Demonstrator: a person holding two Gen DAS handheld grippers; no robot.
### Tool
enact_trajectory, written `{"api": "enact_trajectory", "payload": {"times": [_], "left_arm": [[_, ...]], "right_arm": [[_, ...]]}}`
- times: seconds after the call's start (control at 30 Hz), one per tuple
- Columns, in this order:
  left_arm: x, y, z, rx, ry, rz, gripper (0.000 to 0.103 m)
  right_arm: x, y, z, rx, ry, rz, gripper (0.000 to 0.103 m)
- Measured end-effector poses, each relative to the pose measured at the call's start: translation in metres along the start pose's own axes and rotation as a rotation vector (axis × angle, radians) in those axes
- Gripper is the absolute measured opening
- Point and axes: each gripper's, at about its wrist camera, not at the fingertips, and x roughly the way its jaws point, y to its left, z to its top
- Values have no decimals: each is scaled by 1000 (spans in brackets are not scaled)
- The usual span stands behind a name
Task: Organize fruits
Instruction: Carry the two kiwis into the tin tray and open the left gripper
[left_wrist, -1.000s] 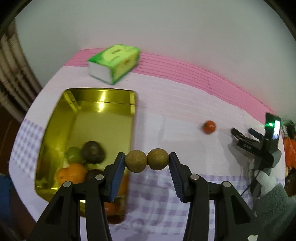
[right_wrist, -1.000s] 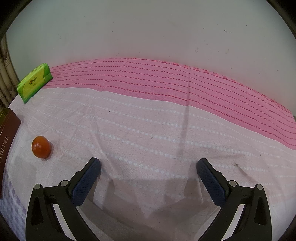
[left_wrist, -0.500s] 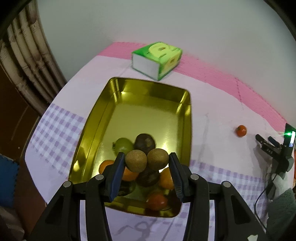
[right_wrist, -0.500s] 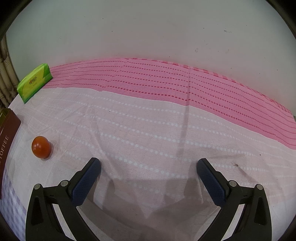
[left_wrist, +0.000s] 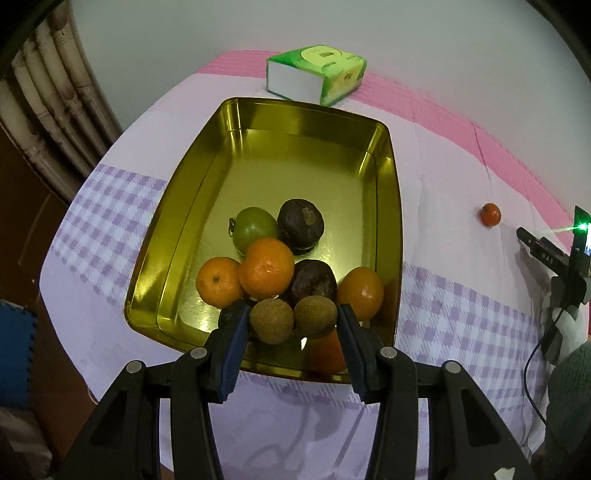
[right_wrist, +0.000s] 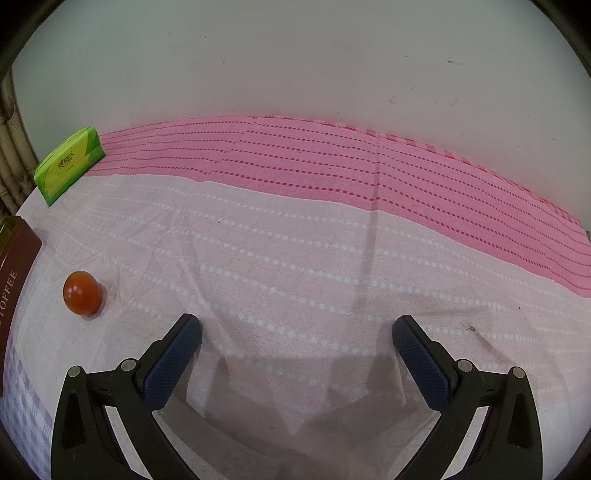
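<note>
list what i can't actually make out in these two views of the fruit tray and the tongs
- Left wrist view: the reddish fruit at the gold tray's near edge is mostly covered by the left tongs and the two brown fruits they grip.
- Left wrist view: the right tongs are cut by the picture's edge; only the right wrist view shows them open.
- Right wrist view: the brown box is cut by the left edge, lettering partial.
</note>
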Motion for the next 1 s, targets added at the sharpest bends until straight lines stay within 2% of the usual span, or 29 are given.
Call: {"api": "enact_trajectory", "payload": {"times": [0.63, 1.0], "left_arm": [[13, -6, -2, 41, 2, 43, 44], [13, -6, -2, 38, 0, 40, 47]], "right_arm": [[1, 0, 0, 0, 0, -1, 103], [0, 0, 0, 1, -1, -1, 103]]}}
